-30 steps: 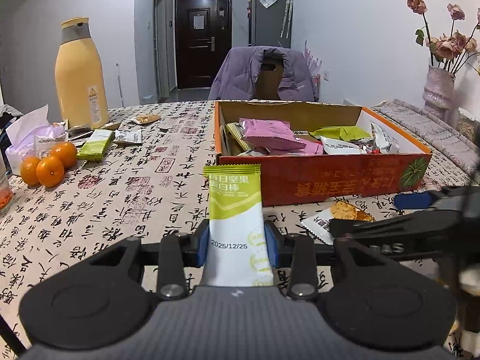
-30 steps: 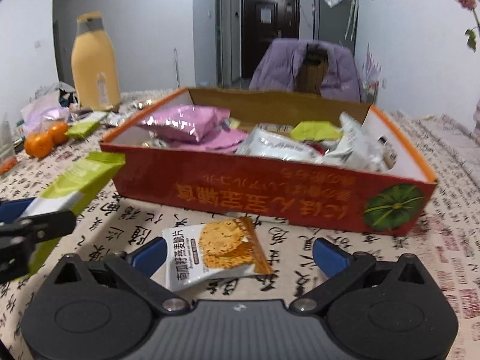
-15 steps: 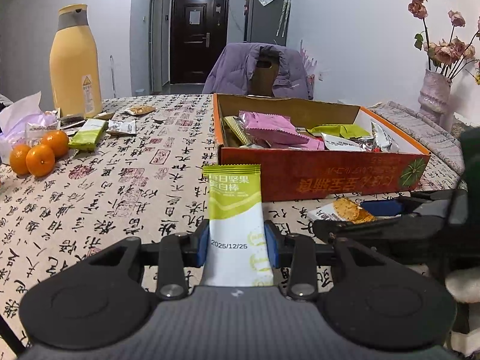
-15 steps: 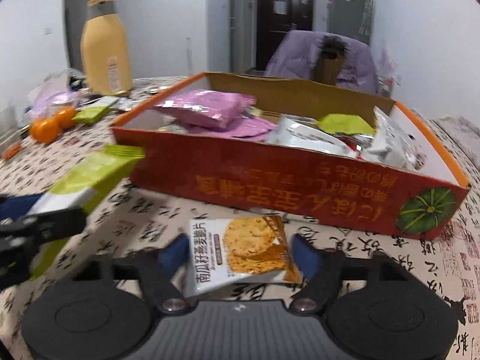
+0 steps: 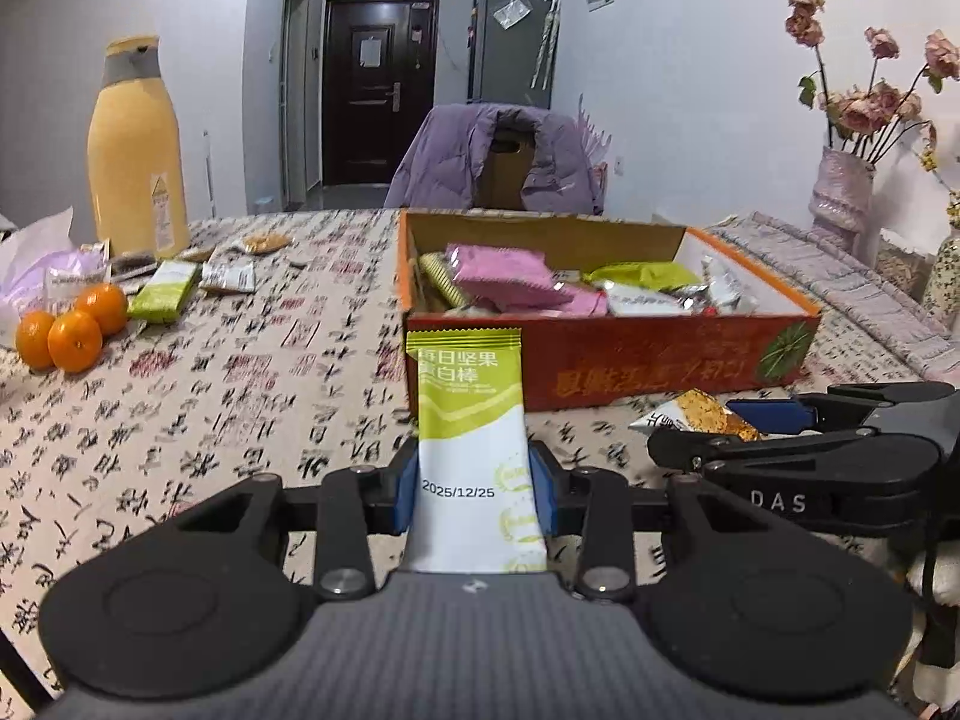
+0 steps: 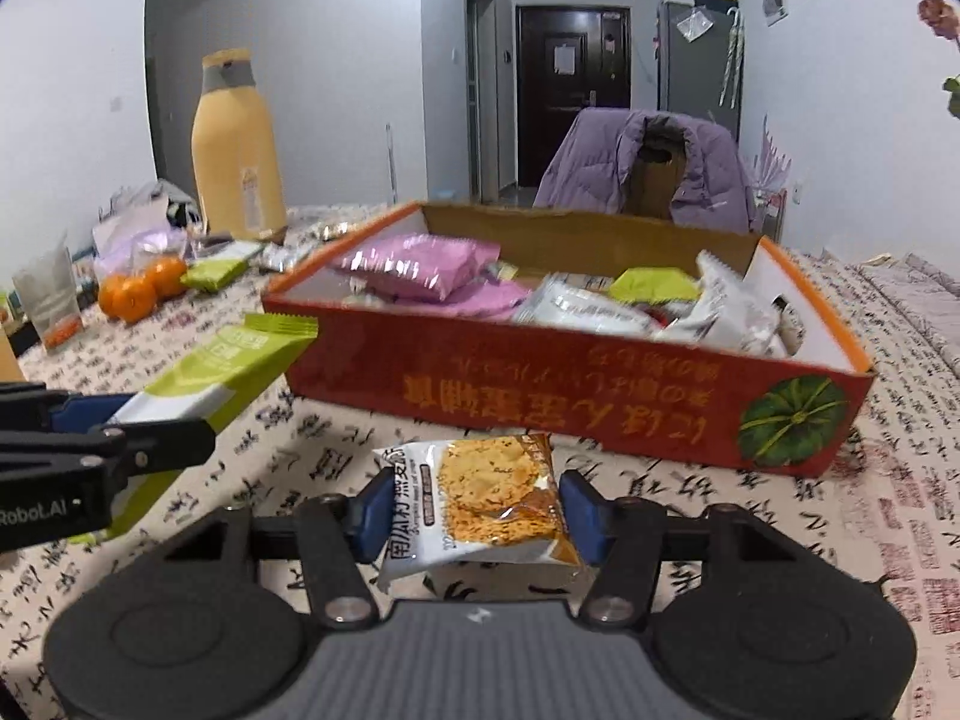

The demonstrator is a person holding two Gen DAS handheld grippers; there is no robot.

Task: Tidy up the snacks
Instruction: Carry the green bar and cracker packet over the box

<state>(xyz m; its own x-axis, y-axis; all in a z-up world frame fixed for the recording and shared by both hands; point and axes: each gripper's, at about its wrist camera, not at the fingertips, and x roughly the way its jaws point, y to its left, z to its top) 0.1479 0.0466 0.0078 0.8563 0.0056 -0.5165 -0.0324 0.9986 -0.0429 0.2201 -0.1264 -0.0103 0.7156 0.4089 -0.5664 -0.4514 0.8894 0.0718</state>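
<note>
My left gripper (image 5: 474, 489) is shut on a green and white snack bar (image 5: 471, 420), held above the table in front of the red cardboard box (image 5: 612, 354). In the right wrist view the bar (image 6: 222, 372) sticks out of the left gripper (image 6: 150, 420) at the left. My right gripper (image 6: 477, 516) is shut on a white and orange cracker packet (image 6: 480, 498), lifted just before the box (image 6: 570, 390). The box holds pink, white and green snack packets. The right gripper also shows in the left wrist view (image 5: 774, 426).
A tall yellow bottle (image 5: 137, 150) stands at the far left. Three oranges (image 5: 69, 330), a green packet (image 5: 163, 299) and small packets lie on the patterned tablecloth. A chair with a purple jacket (image 5: 498, 159) is behind the box. A vase of flowers (image 5: 840, 198) stands at the right.
My right gripper has shut on the cracker packet and lifted it off the table. My left gripper still holds the green bar and has risen a little.
</note>
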